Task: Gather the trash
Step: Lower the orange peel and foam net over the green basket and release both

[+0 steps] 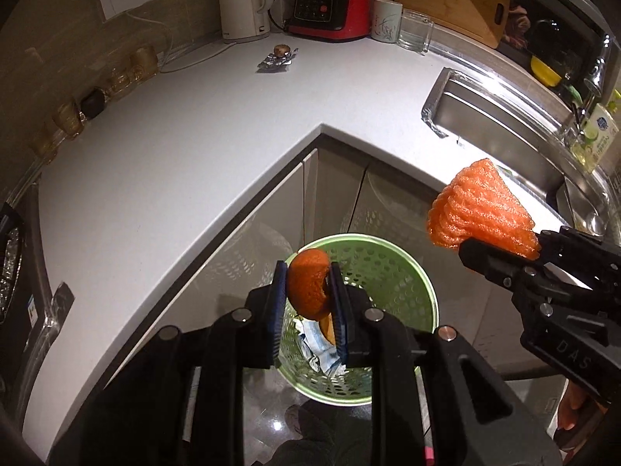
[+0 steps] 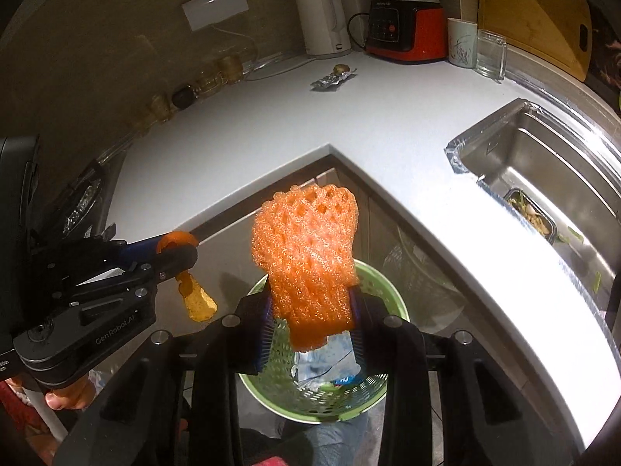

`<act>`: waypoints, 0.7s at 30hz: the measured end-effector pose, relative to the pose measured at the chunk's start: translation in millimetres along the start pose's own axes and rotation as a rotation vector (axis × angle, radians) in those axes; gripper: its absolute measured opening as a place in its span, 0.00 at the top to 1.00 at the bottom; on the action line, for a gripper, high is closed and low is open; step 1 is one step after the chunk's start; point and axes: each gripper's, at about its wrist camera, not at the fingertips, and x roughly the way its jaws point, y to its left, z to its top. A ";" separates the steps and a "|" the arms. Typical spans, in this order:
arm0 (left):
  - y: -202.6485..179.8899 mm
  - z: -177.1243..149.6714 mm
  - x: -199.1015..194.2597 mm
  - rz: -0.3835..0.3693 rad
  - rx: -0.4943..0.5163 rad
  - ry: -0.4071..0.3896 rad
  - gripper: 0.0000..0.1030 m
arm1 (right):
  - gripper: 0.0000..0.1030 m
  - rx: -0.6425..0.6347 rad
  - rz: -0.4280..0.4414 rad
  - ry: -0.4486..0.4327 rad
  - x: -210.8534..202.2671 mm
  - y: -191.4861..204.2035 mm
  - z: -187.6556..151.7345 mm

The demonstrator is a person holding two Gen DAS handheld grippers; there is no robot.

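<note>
Now both grippers hang over the green bin at the lower centre, probably to drop the trash: the left gripper is clenched on a curled orange peel. The right gripper grasps a foam fruit net, orange, soft and squeezed narrow.

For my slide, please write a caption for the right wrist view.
Right hand-held gripper holds orange foam net above green bin.

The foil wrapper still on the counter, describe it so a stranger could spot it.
On the white counter, look toward the back corner in front of the white kettle. The crumpled silver wrapper lies there alone, with a small brown lump at one end.
</note>
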 end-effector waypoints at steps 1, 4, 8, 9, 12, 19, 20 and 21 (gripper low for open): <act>1.3 -5.4 -0.5 -0.001 0.002 0.003 0.80 | 0.67 0.001 0.000 0.008 0.3 2.7 -5.3; 5.7 -17.1 0.2 -0.003 0.007 0.012 0.80 | 0.67 0.007 0.000 0.024 1.3 8.2 -18.6; 11.0 -23.8 10.7 -0.010 0.004 0.034 0.80 | 0.67 0.014 -0.007 0.044 5.3 9.0 -29.9; 11.7 -25.1 14.4 -0.014 0.001 0.042 0.80 | 0.67 0.015 -0.009 0.048 7.0 8.4 -32.5; 11.9 -30.4 25.0 -0.019 0.002 0.063 0.80 | 0.67 0.008 -0.021 0.065 15.4 6.4 -38.8; 16.7 -32.3 42.8 -0.017 0.005 0.100 0.80 | 0.67 0.021 -0.022 0.166 69.2 -9.0 -59.6; 17.8 -32.1 44.9 -0.015 0.001 0.105 0.80 | 0.63 0.022 -0.021 0.185 78.7 -11.3 -63.0; 19.0 -32.2 47.2 -0.012 -0.001 0.110 0.80 | 0.58 0.019 -0.027 0.210 89.2 -12.8 -67.0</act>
